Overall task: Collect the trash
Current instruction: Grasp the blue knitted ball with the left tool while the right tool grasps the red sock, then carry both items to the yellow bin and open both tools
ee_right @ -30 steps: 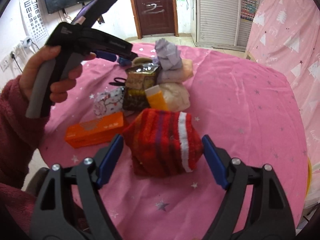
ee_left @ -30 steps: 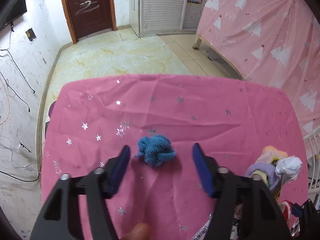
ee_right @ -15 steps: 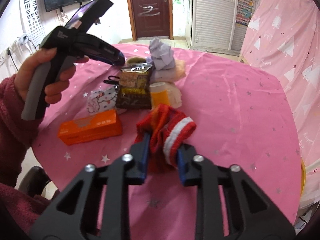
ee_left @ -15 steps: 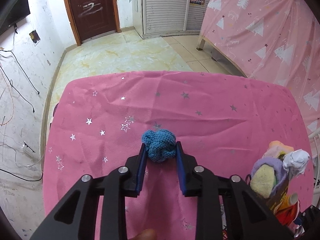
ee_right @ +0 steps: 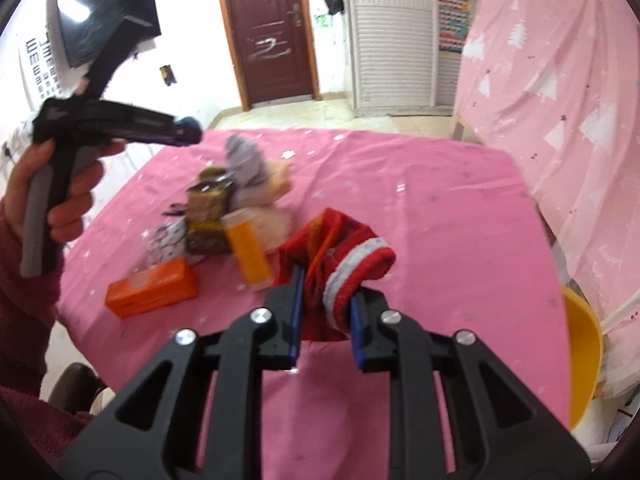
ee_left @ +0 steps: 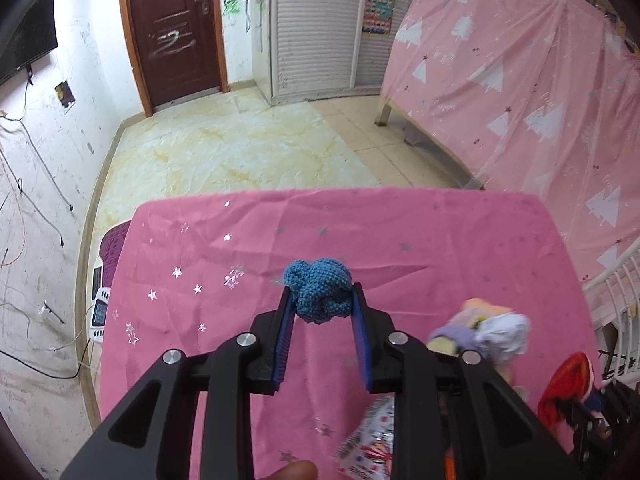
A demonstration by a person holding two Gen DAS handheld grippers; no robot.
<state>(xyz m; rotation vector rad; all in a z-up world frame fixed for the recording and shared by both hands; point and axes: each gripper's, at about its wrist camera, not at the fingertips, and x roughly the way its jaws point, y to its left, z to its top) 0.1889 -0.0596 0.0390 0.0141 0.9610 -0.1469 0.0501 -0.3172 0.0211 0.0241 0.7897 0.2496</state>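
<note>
The left tool [ee_left: 319,304] is clenching a knobbly blue knitted ball [ee_left: 318,291] above the counter [ee_left: 400,240] draped in wrinkled pink starry cloth. The right tool [ee_right: 325,300] is gripping a fuzzy red sock [ee_right: 340,256] with a white-striped cuff; beyond are lying a boxy orange carton [ee_right: 152,288] and a cylindrical orange bottle [ee_right: 248,252].

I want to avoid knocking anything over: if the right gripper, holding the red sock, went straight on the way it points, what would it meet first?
Probably the orange bottle, just left of the line from the right gripper and its red striped sock. Dead ahead, only pink tablecloth shows; depth is unclear.
</note>
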